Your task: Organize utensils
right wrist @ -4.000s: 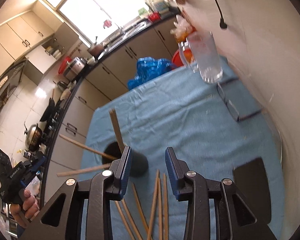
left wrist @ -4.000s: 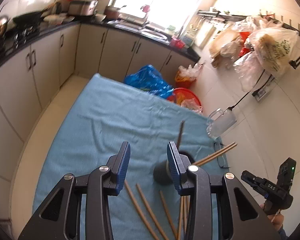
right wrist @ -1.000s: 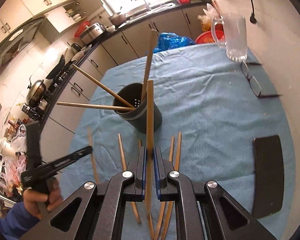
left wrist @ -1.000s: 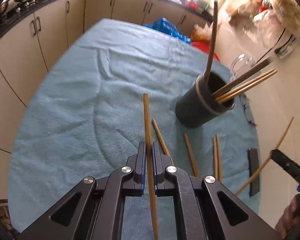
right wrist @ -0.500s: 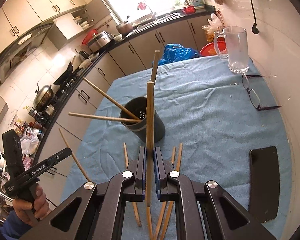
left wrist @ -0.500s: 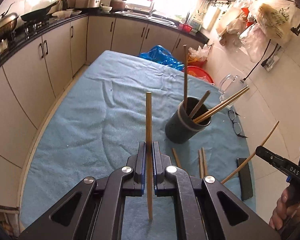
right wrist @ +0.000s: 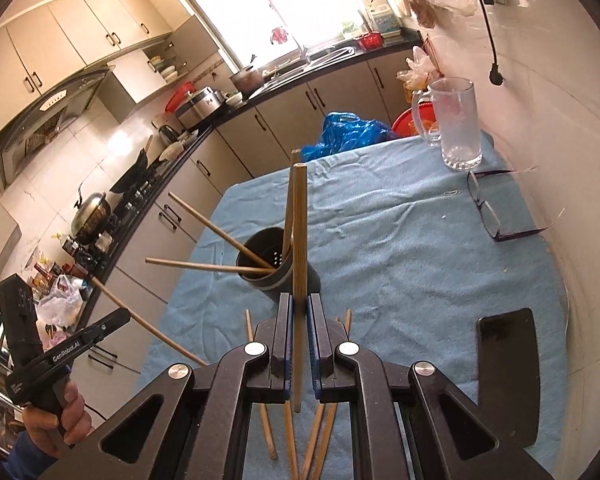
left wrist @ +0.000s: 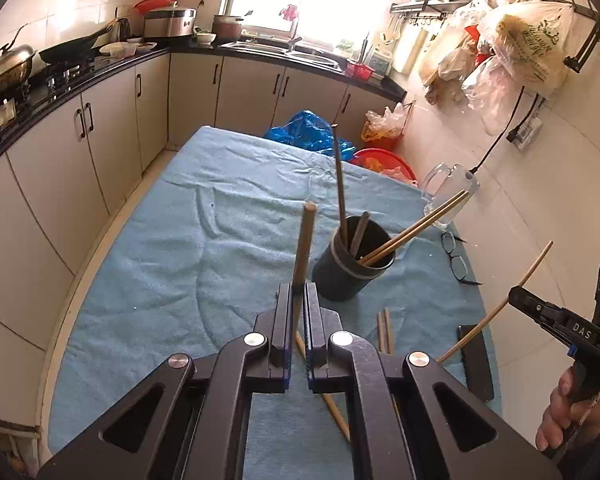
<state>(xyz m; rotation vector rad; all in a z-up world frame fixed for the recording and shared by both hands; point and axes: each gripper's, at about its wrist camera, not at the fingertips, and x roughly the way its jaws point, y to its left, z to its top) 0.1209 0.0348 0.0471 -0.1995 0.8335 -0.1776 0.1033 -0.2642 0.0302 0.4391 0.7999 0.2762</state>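
Note:
A dark round utensil holder (left wrist: 352, 270) (right wrist: 278, 266) stands on the blue cloth (left wrist: 204, 248) (right wrist: 400, 240) with several wooden chopsticks leaning out of it. My left gripper (left wrist: 299, 292) is shut on one wooden chopstick (left wrist: 305, 240), which points up just left of the holder. My right gripper (right wrist: 299, 302) is shut on another chopstick (right wrist: 299, 220), held upright in front of the holder. Several loose chopsticks (left wrist: 383, 330) (right wrist: 320, 432) lie on the cloth near me. In the left wrist view the other gripper (left wrist: 540, 308) holds its chopstick at the right edge.
A glass mug (right wrist: 456, 128) and a pair of glasses (right wrist: 496, 212) sit at the far right of the table by the white wall. A black phone (right wrist: 508, 364) lies near the right edge. Cabinets and a worktop run along the left and back.
Both grippers have risen with their chopsticks; the holder now sits lower and farther off in each view, and more of the kitchen shows. Both stayed shut.

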